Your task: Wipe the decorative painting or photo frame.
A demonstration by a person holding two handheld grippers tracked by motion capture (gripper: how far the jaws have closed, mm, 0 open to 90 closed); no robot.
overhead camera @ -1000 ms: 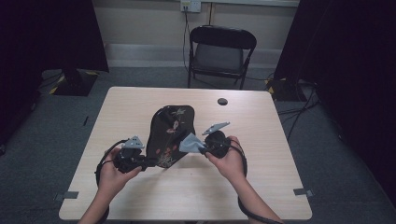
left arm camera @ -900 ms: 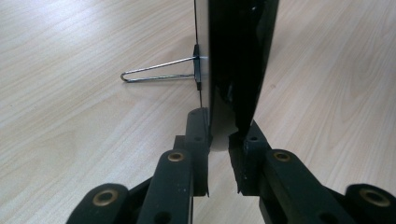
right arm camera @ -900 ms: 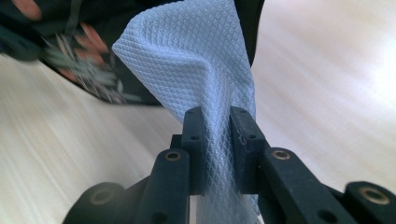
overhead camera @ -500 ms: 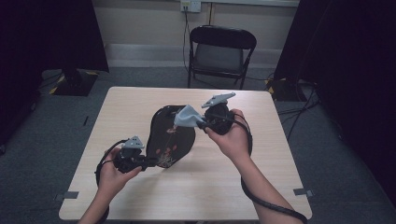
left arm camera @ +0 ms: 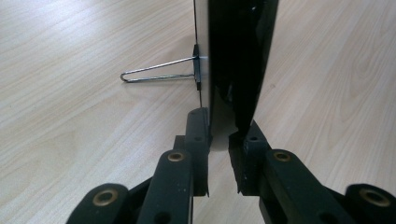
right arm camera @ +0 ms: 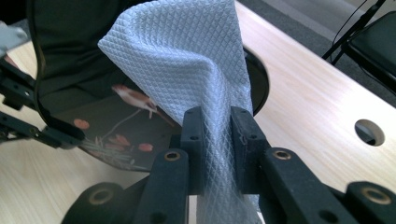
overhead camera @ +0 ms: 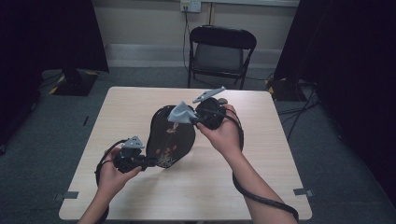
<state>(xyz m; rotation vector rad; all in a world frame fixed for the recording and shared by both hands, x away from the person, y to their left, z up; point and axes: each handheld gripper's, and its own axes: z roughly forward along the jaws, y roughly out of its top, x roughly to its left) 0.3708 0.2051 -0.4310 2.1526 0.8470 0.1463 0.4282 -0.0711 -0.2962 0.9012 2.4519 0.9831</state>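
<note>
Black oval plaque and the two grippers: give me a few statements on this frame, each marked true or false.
1. The left gripper is shut on the lower edge of the black oval plaque. True.
2. The right gripper holds a pale blue cloth. True.
3. The plaque lies flat on the table. False: it stands tilted up on its edge, a wire stand folded out behind it.
4. The cloth is at the plaque's bottom end. False: it is at the upper end, by the right gripper.
5. A folding chair stands beyond the table. True.
</note>
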